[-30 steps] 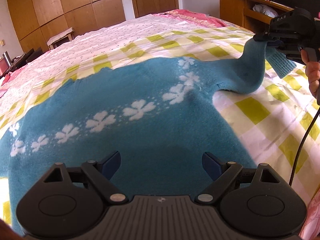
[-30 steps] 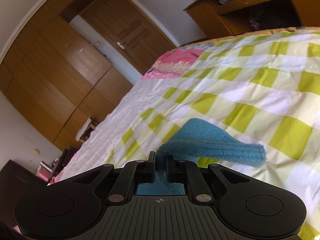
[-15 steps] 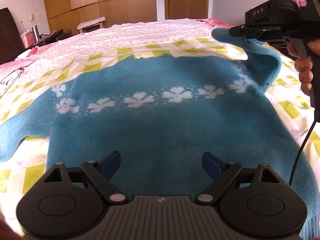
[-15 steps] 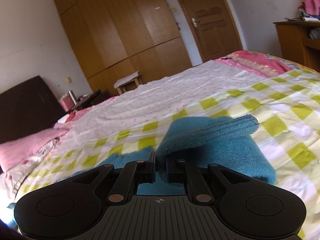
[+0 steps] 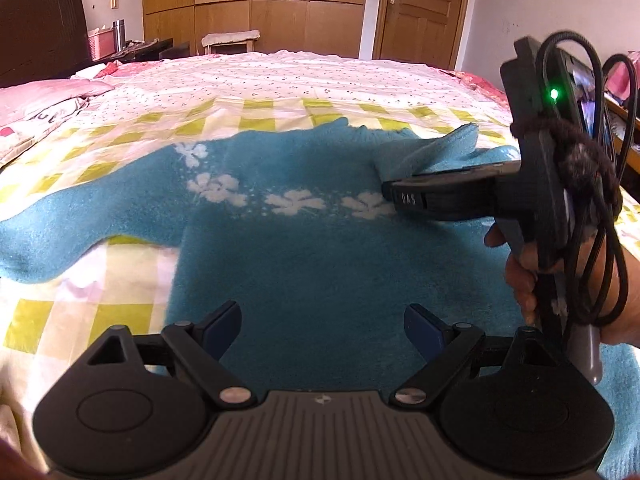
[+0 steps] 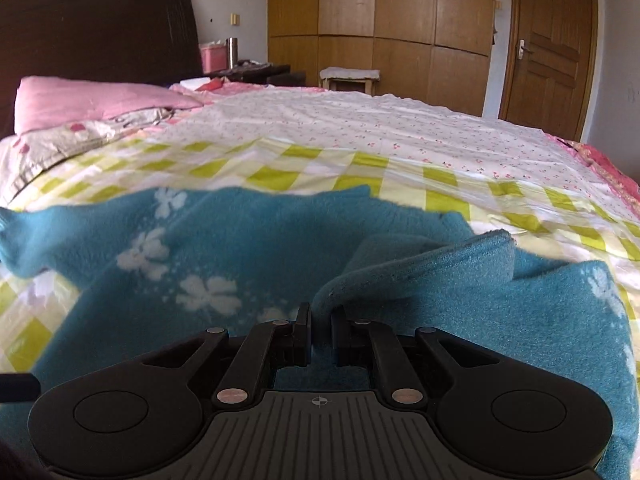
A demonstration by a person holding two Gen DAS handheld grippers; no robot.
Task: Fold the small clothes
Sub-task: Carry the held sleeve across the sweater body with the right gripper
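A small teal sweater (image 5: 312, 256) with a band of white flowers lies spread on the bed, one sleeve (image 5: 60, 228) stretched out to the left. My left gripper (image 5: 322, 322) hovers low over its lower body, jaws wide open, nothing between them. My right gripper (image 6: 321, 332) is shut on the sweater's other sleeve (image 6: 432, 272), whose ribbed cuff drapes over the chest. In the left wrist view the right gripper (image 5: 390, 192) reaches in from the right over the flower band, held by a hand (image 5: 524, 276).
The bed carries a yellow-and-white checked cover (image 5: 120, 316) and a white floral sheet (image 6: 360, 128) behind it. Pink pillows (image 6: 92, 100) lie at the left by a dark headboard (image 6: 100, 28). Wooden wardrobes (image 6: 380, 28) and a door (image 6: 552, 48) stand beyond.
My right gripper has swung the held sleeve from off the right side of the bed leftward over the sweater's chest. The left gripper's view has shifted sideways across the sweater, jaws still wide.
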